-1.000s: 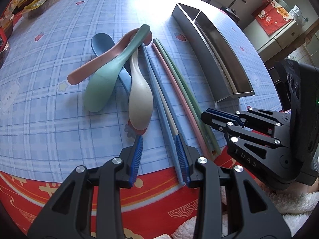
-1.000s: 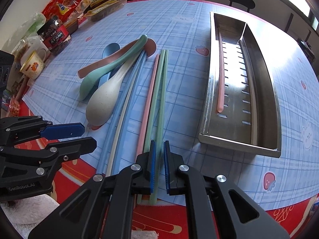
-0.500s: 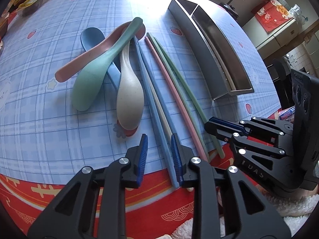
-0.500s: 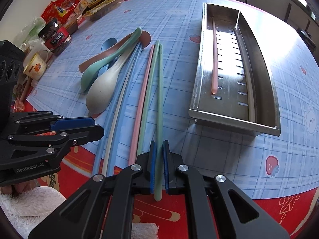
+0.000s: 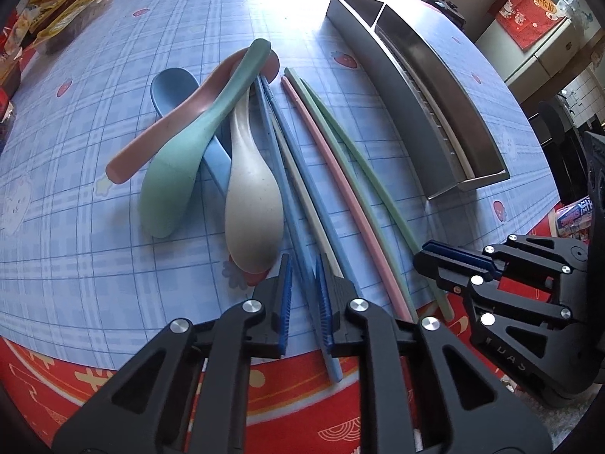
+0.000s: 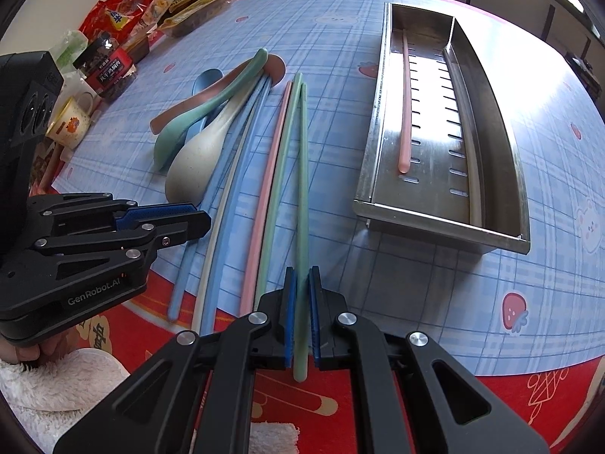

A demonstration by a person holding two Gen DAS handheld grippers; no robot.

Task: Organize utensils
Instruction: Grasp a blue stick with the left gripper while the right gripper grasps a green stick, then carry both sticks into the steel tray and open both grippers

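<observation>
Several spoons lie in a pile, a cream spoon nearest. Beside them lie long chopsticks: blue, cream, pink and green. My right gripper is shut on the near end of a green chopstick, which still lies along the table. My left gripper has its jaws narrowly apart around the near end of a blue chopstick. A steel two-compartment tray at the right holds one pink chopstick.
Snack bags, a jar and a mug crowd the table's far left. The red table edge runs under both grippers. A white towel lies at the lower left.
My left gripper's jaws have narrowed from wide open around the blue chopstick. My right gripper has stayed shut on the green chopstick, whose far end has swung slightly right.
</observation>
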